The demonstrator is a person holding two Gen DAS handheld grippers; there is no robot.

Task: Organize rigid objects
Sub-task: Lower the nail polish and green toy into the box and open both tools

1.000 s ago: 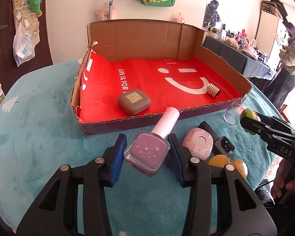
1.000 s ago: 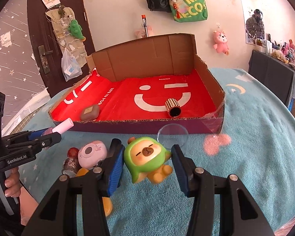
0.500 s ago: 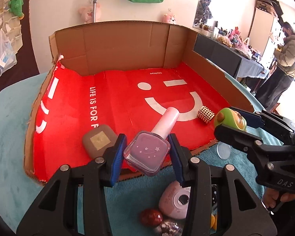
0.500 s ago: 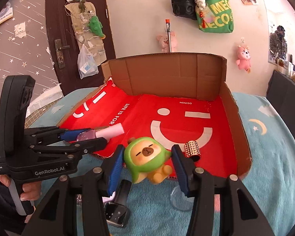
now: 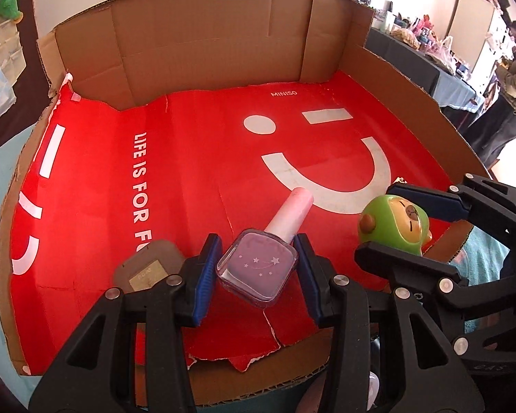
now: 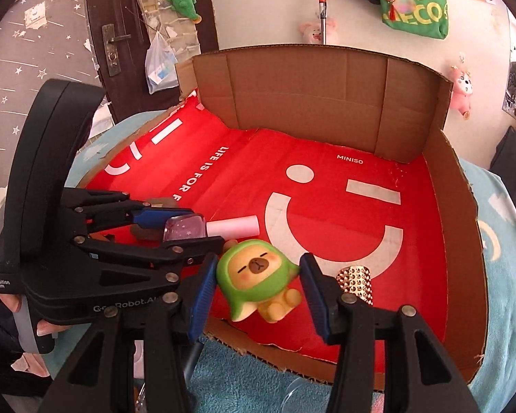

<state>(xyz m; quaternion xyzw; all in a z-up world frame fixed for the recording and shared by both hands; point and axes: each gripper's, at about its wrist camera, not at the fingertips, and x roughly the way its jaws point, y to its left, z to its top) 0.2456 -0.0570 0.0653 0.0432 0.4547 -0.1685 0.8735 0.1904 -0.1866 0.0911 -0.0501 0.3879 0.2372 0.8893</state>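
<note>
My left gripper (image 5: 256,272) is shut on a purple nail polish bottle (image 5: 258,266) with a pink cap and holds it over the front of the red-lined cardboard box (image 5: 203,44). My right gripper (image 6: 259,284) is shut on a green capybara figurine (image 6: 258,277) and holds it over the box's front edge (image 6: 292,354). The left gripper also shows in the right wrist view (image 6: 179,227), just left of the figurine. The right gripper with the figurine (image 5: 392,223) shows at the right of the left wrist view.
A brown square compact (image 5: 148,268) lies in the box at the front left. A gold studded cylinder (image 6: 356,282) lies in the box at the front right. The box stands on a teal cloth (image 6: 498,275). A clear glass disc (image 6: 297,397) lies before the box.
Both grippers have moved forward from above the cloth to over the box's front part, each still holding its object. The loose items on the cloth have dropped out of view.
</note>
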